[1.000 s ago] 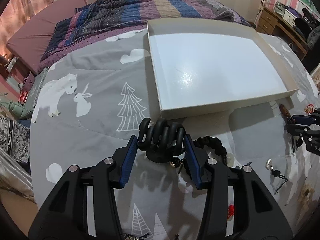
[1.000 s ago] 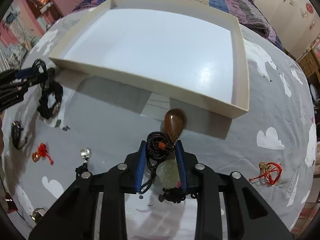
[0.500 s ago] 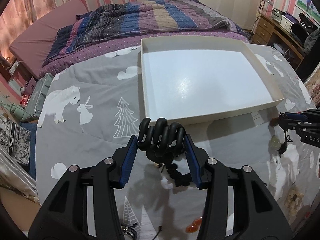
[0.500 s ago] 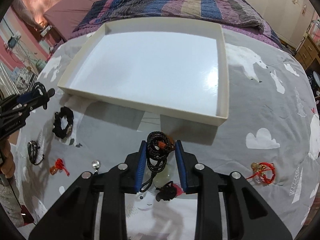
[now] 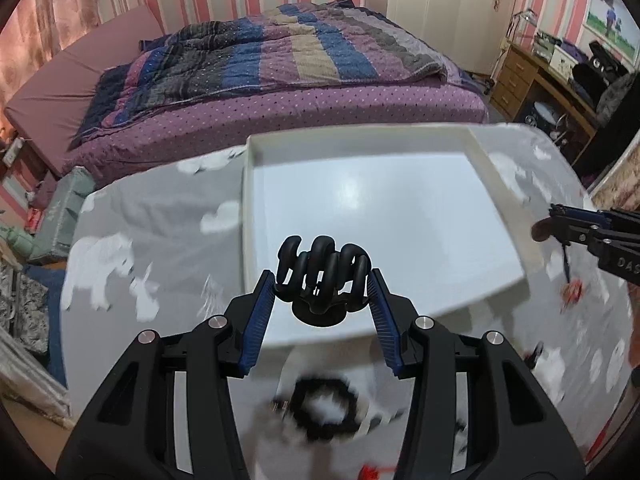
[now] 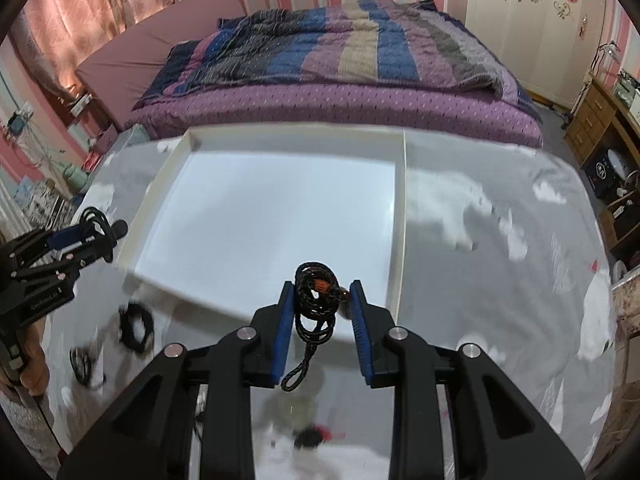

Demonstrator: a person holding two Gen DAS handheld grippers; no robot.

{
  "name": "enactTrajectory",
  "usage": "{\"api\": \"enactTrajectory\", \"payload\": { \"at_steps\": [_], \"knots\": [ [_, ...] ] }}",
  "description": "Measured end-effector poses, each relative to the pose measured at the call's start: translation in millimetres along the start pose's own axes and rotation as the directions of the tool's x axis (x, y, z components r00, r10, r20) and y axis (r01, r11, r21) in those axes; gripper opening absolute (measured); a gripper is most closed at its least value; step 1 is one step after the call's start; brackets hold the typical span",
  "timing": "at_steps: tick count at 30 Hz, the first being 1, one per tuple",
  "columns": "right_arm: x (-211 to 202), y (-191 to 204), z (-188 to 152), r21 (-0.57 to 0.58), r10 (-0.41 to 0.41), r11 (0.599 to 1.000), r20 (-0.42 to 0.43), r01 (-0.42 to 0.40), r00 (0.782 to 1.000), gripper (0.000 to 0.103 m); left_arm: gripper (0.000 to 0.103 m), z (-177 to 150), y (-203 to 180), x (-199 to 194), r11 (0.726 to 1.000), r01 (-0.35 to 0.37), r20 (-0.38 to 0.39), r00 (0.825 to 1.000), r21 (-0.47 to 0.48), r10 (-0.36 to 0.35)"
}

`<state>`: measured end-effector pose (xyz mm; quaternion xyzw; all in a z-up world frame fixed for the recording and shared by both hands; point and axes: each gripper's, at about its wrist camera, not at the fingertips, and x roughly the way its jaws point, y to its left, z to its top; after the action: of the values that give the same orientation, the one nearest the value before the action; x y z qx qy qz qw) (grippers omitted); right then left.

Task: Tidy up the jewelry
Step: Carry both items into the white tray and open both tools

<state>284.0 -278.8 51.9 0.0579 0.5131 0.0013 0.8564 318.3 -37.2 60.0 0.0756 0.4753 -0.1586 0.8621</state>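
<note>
My left gripper (image 5: 322, 286) is shut on a black looped hair clip (image 5: 323, 276) and holds it above the near edge of the white tray (image 5: 500, 204). My right gripper (image 6: 322, 300) is shut on a black braided cord necklace (image 6: 314, 300), lifted over the tray's (image 6: 400, 216) near right corner; its cord loop hangs down. The right gripper shows at the right in the left wrist view (image 5: 560, 224), with a brown pendant at its tip. The left gripper shows at the left in the right wrist view (image 6: 100, 228).
A grey printed cloth (image 6: 500, 280) covers the table. A black beaded bracelet (image 5: 324, 408), a red knot charm (image 5: 572, 292) and other small pieces (image 6: 82, 364) lie on it near me. A bed with a striped quilt (image 5: 280, 52) stands behind.
Both grippers have risen and moved forward with their loads, from the cloth up over the tray's near edge. The pendants under the right gripper have come off the cloth.
</note>
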Motion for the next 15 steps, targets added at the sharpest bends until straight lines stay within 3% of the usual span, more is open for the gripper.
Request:
{"api": "enactTrajectory", "payload": {
  "at_steps": [9,15],
  "knots": [
    [62.8,-9.5,72.4,0.052,-0.018,0.999,0.029,0.017,0.999,0.028,0.047,67.7,17.7,70.3,0.996,-0.013,-0.011,1.000,-0.091,0.012],
    [112.6,-10.9,98.0,0.029,-0.070,0.997,0.031,0.069,0.997,0.028,0.047,93.8,21.4,121.6,0.996,-0.015,-0.016,1.000,-0.093,0.014]
  ]
}}
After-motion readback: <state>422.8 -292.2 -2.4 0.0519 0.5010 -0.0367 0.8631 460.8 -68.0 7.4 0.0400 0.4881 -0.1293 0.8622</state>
